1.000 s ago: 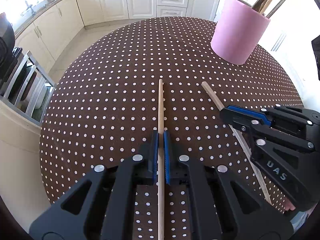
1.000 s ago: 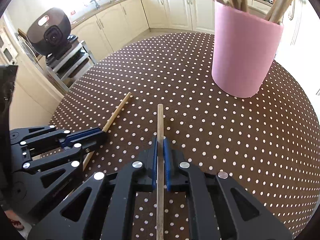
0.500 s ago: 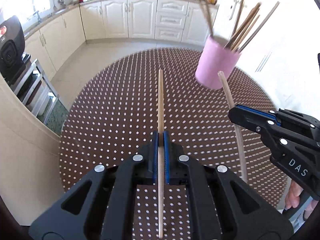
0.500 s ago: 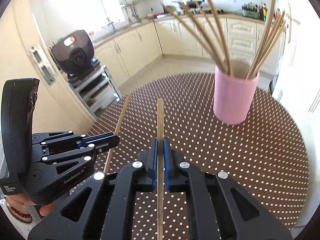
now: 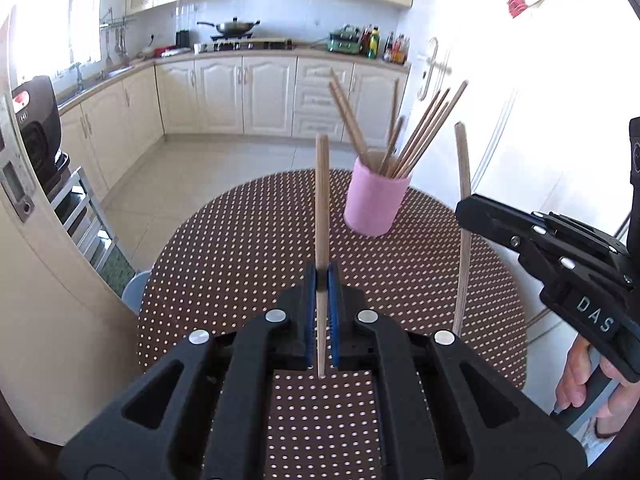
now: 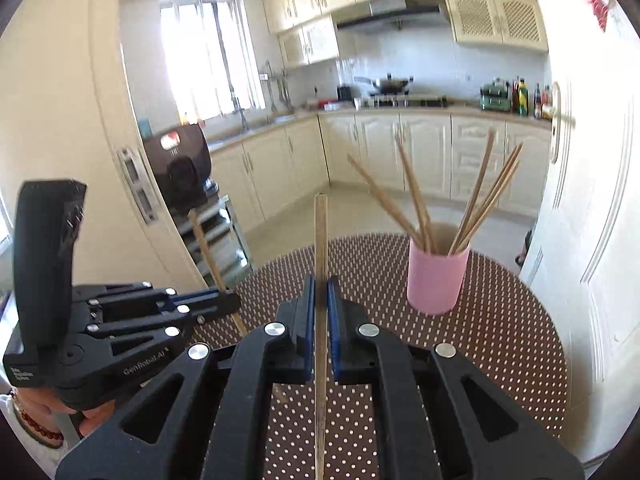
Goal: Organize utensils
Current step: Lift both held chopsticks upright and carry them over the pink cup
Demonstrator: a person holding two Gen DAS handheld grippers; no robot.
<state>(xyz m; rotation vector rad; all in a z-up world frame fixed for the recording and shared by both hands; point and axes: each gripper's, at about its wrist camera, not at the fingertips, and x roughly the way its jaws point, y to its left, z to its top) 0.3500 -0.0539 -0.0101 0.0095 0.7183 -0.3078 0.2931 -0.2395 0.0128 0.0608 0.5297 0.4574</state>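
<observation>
Above the brown polka-dot tablecloth (image 5: pixel 248 248), both grippers are raised clear of the round table, each holding one wooden chopstick. Left gripper (image 5: pixel 321 276): jaws closed on the left chopstick (image 5: pixel 321 200), which passes between the blue pads (image 5: pixel 309 304) and points forward and upward, its thick end standing left of the pink cup (image 5: pixel 374 204) in the left wrist view. Right gripper (image 6: pixel 321 284): jaws closed on the right chopstick (image 6: pixel 320 248), clamped between its own blue pads (image 6: pixel 307 312) and extending forward, left of the pink cup in the right wrist view. Viewed from the left wrist, the right gripper enters from the right side, with its chopstick standing nearly upright just right of the pink cup. Viewed from the right wrist, the left gripper sits at the lower left, its chopstick tilted, well apart from the pink cup. The pink cup stands upright on the far part of the tablecloth and contains a fanned bundle of chopsticks (image 6: pixel 416 196) leaning against its rim. Neither held chopstick touches the pink cup or the tablecloth. Cream kitchen cabinets (image 5: pixel 240 92) line the wall behind the pink cup.
</observation>
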